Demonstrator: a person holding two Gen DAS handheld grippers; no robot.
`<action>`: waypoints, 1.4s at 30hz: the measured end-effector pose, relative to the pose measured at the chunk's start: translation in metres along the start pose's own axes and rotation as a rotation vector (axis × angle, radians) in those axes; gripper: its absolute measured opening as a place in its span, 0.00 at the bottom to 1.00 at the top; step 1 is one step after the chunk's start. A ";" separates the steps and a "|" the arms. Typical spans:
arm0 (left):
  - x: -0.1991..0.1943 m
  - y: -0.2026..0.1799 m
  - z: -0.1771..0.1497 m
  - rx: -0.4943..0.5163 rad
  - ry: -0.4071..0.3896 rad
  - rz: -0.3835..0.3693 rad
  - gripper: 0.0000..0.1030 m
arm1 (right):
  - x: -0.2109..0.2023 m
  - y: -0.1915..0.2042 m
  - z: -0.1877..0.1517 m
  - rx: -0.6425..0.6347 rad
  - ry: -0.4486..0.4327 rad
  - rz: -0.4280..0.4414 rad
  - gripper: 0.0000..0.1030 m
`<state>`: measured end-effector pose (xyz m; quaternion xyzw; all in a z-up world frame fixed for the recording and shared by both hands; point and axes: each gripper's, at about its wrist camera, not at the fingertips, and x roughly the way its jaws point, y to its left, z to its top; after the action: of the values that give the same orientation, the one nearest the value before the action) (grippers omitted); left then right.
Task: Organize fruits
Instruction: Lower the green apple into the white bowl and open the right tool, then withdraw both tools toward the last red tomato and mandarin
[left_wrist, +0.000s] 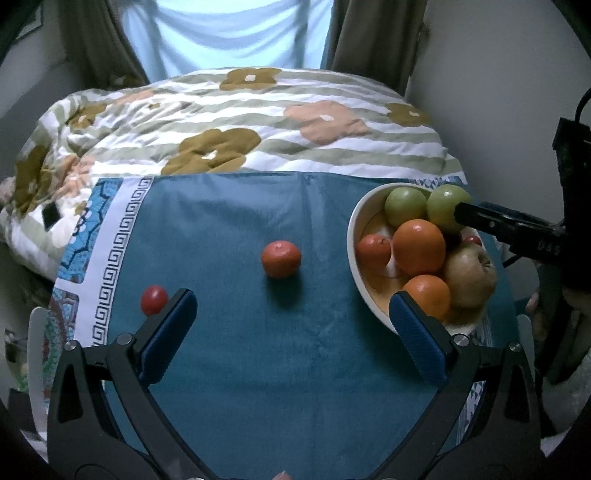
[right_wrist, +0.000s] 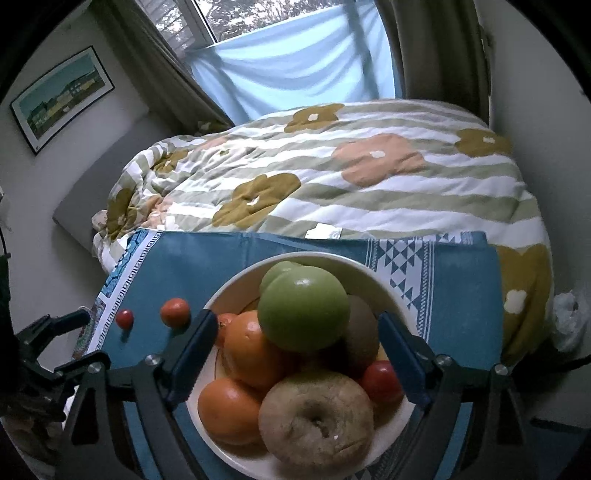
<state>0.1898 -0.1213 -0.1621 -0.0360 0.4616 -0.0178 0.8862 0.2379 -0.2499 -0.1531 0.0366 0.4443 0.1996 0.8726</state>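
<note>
The left gripper (left_wrist: 291, 332) hangs over the blue cloth (left_wrist: 236, 350), jaws spread wide with nothing between them. A tangerine (left_wrist: 281, 259) sits on the cloth at its 12 o'clock; a small red tomato (left_wrist: 153, 299) lies at 10 o'clock, just beside the left fingertip. At 2 o'clock a cream bowl (left_wrist: 356, 236) holds oranges, green apples and a brownish apple. The right gripper (left_wrist: 491, 220) reaches in from 3 o'clock, against a green apple (left_wrist: 445, 206)

Both tools share one build: the left gripper (left_wrist: 291, 325) and right gripper (right_wrist: 297, 354) have matte black forked frames with triangular cut-outs, round silver screws at the pivots, and ribbed blue pads (left_wrist: 168, 338). White stamped characters mark the right gripper's black arm.
</note>
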 end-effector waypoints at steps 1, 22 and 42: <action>-0.003 0.000 -0.001 -0.001 -0.003 0.002 1.00 | -0.003 0.002 0.000 -0.005 -0.004 -0.010 0.84; -0.087 0.067 -0.011 -0.062 -0.074 0.073 1.00 | -0.059 0.065 -0.012 -0.023 -0.036 -0.075 1.00; -0.081 0.168 -0.024 -0.091 -0.072 0.022 1.00 | 0.000 0.189 -0.019 -0.033 0.031 -0.108 1.00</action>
<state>0.1236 0.0503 -0.1230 -0.0716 0.4302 0.0144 0.8998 0.1631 -0.0781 -0.1192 -0.0048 0.4558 0.1602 0.8755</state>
